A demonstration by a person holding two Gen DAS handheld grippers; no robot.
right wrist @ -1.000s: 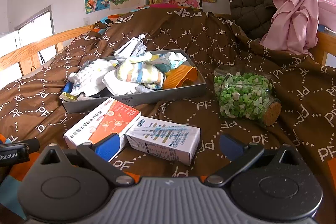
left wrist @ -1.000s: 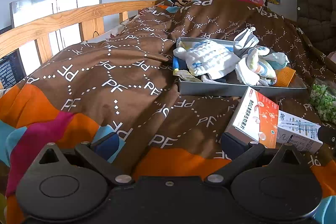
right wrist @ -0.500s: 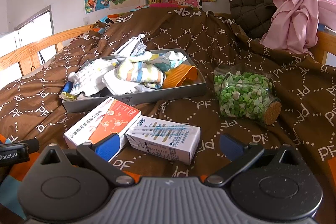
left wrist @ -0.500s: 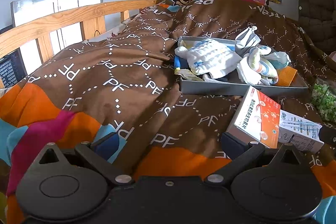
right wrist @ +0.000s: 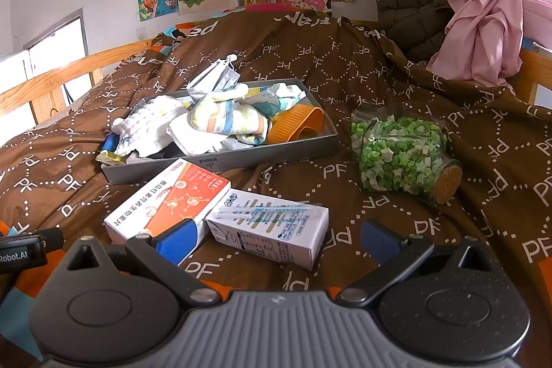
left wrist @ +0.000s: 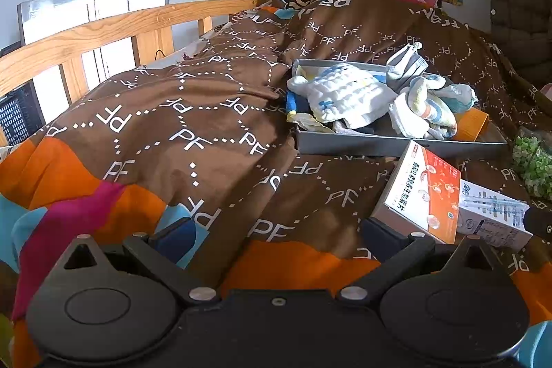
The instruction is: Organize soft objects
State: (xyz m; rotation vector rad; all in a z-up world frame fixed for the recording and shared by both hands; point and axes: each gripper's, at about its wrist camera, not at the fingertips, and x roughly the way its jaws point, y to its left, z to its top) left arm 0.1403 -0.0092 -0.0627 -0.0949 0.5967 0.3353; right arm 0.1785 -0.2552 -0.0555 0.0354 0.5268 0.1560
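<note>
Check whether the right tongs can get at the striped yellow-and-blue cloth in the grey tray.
Probably yes: the right tongs are open, and the striped cloth lies on top of the pile, though two cardboard boxes lie between.

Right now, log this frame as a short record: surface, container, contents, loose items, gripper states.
surface: brown patterned bedspread
container: grey tray
contents: jumbled cloths, orange item
loose items: orange-and-white box touching white box; jar of green stars lying on its side
left gripper: jaws open, empty
right gripper: jaws open, empty, white box between its fingers in view
</note>
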